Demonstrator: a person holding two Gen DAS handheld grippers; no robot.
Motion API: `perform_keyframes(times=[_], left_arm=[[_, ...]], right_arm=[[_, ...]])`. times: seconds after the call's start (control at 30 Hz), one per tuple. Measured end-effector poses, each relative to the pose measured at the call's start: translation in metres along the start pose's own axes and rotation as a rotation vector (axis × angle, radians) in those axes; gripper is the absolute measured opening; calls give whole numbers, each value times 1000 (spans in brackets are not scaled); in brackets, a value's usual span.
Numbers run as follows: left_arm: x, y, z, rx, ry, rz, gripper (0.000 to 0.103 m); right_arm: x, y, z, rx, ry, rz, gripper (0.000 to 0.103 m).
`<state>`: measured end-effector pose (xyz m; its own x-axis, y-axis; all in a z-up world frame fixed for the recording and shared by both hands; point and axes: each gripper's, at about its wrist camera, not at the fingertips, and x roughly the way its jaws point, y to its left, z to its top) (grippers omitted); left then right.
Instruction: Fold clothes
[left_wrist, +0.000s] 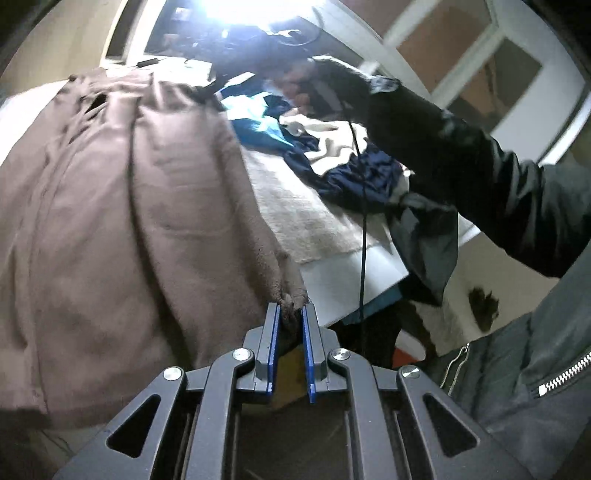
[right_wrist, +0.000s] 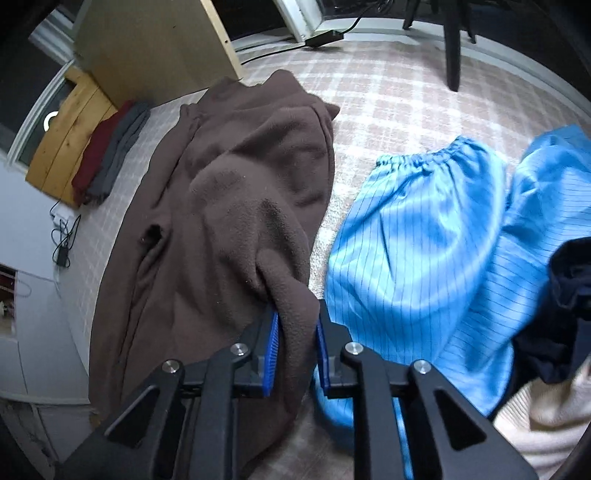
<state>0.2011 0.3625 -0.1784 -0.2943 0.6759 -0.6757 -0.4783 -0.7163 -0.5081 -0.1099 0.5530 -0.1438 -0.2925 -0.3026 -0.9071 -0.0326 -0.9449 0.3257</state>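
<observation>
Both tools are clamped on the brown fleece garment (right_wrist: 236, 177): the left tool (left_wrist: 291, 314) pinches a corner, the right tool (right_wrist: 295, 325) a thick fold. It drapes over the checked blanket (right_wrist: 399, 96), just beside blue striped trousers (right_wrist: 424, 236); dark navy clothing (right_wrist: 565, 295) lies further right.

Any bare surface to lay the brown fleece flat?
Best patch: plaid cover beyond the brown fleece and blue striped garment, up to the chair leg. A narrow strip runs between those two. Crowded at right: navy and cream clothes.
</observation>
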Motion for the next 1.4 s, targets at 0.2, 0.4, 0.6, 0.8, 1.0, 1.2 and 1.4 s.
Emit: perform_keyframes(times=[0.2,0.4,0.6,0.8,1.0,1.2,1.4], left_arm=[[-11,4,-9,-43,-71,-1,10],[-50,49,-34,-247,-204,21,10],[-64,87,-57,-383,-250,92,10],[-64,100,-66,-446,-177,169,5],[-83,75,-48,-336,-164,251,21],[-48,67,-13,-203,-77,278,27],[-48,61,20,-142,-37,301,21]], right_arm=[[-5,50,17,-52,15,-86,15],[13,127,36,-195,45,-173,15],[71,185,47,-322,104,-278,15],[78,201,50,-378,119,-302,34],[-7,172,43,-281,-24,-32,40],[-11,117,44,-179,-99,-69,34],[11,56,71,-58,-84,-49,26]])
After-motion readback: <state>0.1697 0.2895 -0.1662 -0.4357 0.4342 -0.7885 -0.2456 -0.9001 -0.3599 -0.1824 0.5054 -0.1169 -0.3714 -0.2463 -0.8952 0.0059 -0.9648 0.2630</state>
